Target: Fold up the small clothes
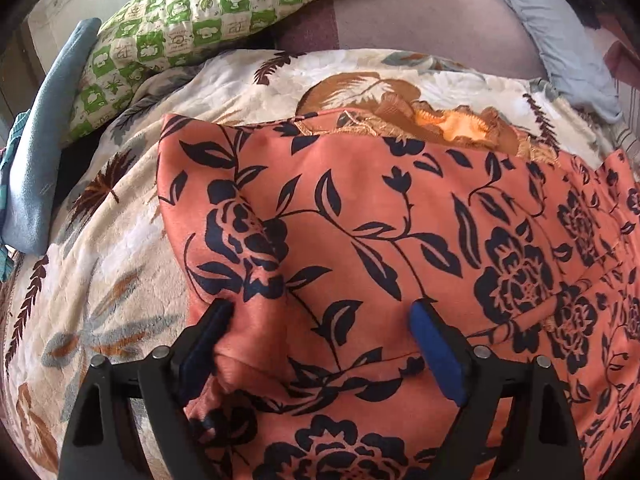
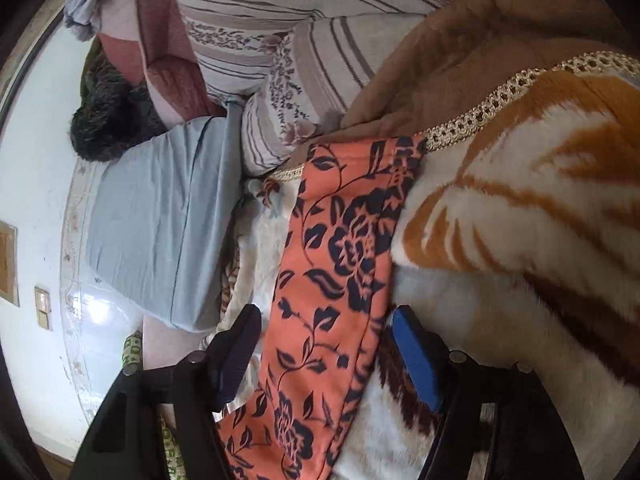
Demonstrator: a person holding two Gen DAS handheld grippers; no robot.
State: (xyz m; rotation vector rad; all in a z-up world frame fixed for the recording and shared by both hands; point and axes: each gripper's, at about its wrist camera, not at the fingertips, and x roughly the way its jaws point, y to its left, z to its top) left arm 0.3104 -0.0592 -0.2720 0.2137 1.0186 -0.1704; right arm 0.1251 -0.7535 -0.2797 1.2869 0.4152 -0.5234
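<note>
An orange garment with a dark navy flower print [image 1: 360, 208] lies spread on a cream floral blanket [image 1: 120, 260]. My left gripper [image 1: 322, 316] points down over its near part and is open wide. Cloth lies flat between the fingers, and a raised fold bunches by the left finger [image 1: 216, 328]. In the right wrist view the same garment [image 2: 344, 240] shows as a long narrow strip. It runs between the fingers of my right gripper [image 2: 324, 320], which is open with a gap to the cloth on both sides.
A green checked pillow [image 1: 200, 12] and a blue cloth [image 1: 44, 140] lie at the far left. A thick tiger-patterned plush blanket [image 2: 520, 220] bulges right beside the garment strip. A folded grey-blue cloth [image 2: 160, 220], a striped pillow [image 2: 320, 68] and a dark furry item [image 2: 108, 116] lie beyond.
</note>
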